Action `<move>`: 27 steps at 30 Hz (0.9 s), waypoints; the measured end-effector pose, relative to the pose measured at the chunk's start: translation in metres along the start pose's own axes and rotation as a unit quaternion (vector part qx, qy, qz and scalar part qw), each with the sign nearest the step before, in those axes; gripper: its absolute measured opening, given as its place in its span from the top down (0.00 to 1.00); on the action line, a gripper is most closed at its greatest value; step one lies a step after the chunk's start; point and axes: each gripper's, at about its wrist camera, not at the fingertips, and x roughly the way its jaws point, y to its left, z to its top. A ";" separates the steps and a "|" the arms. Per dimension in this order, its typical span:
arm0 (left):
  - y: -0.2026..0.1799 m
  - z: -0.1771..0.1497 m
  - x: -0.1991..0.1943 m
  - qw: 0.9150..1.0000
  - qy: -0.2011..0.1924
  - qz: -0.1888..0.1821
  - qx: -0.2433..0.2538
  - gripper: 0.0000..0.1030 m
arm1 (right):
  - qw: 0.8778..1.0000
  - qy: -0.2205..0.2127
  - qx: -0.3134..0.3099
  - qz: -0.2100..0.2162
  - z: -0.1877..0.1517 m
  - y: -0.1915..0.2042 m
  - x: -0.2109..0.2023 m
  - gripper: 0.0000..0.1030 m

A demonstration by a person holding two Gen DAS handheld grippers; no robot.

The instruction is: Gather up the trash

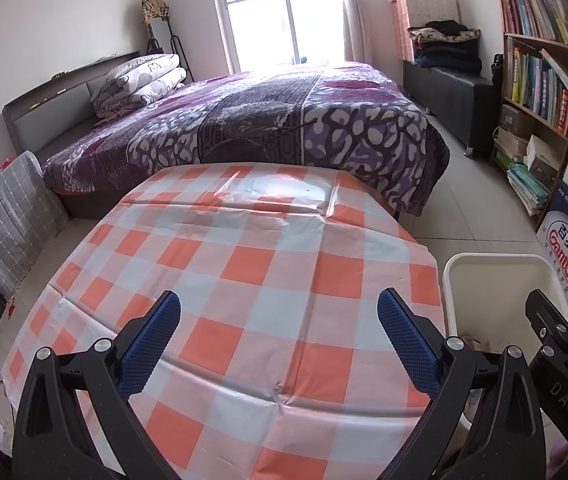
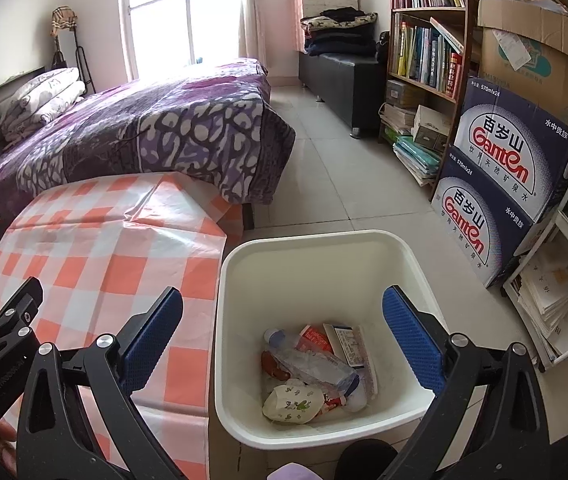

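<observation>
A white trash bin (image 2: pixel 240 264) stands on the floor beside the table. In it lie a crushed clear plastic bottle (image 2: pixel 312 364), a red packet (image 2: pixel 316 338), a printed carton (image 2: pixel 350 346) and a crumpled patterned wrapper (image 2: pixel 292 402). My right gripper (image 2: pixel 282 320) is open and empty, above the bin's mouth. My left gripper (image 1: pixel 280 322) is open and empty over the table with the orange-and-white checked cloth (image 1: pixel 252 260). The bin's rim (image 1: pixel 496 258) shows at the right of the left wrist view, with the right gripper's body (image 1: pixel 556 340) over it.
A bed with a purple patterned blanket (image 1: pixel 284 120) lies behind the table. Bookshelves (image 2: pixel 428 40) and stacked Ganten water cartons (image 2: pixel 500 184) line the right wall. A white wire rack with papers (image 2: pixel 552 292) stands right of the bin. A grey checked chair (image 1: pixel 8 216) is at left.
</observation>
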 end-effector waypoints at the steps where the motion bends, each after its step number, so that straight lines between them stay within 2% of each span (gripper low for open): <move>1: 0.000 -0.001 0.000 1.000 -0.001 -0.001 0.002 0.07 | 1.000 0.001 0.000 0.001 0.000 0.000 0.000 0.07; 27: 0.001 -0.002 0.001 1.000 -0.004 -0.014 0.013 0.08 | 1.000 0.006 -0.002 -0.001 -0.002 0.000 0.002 0.07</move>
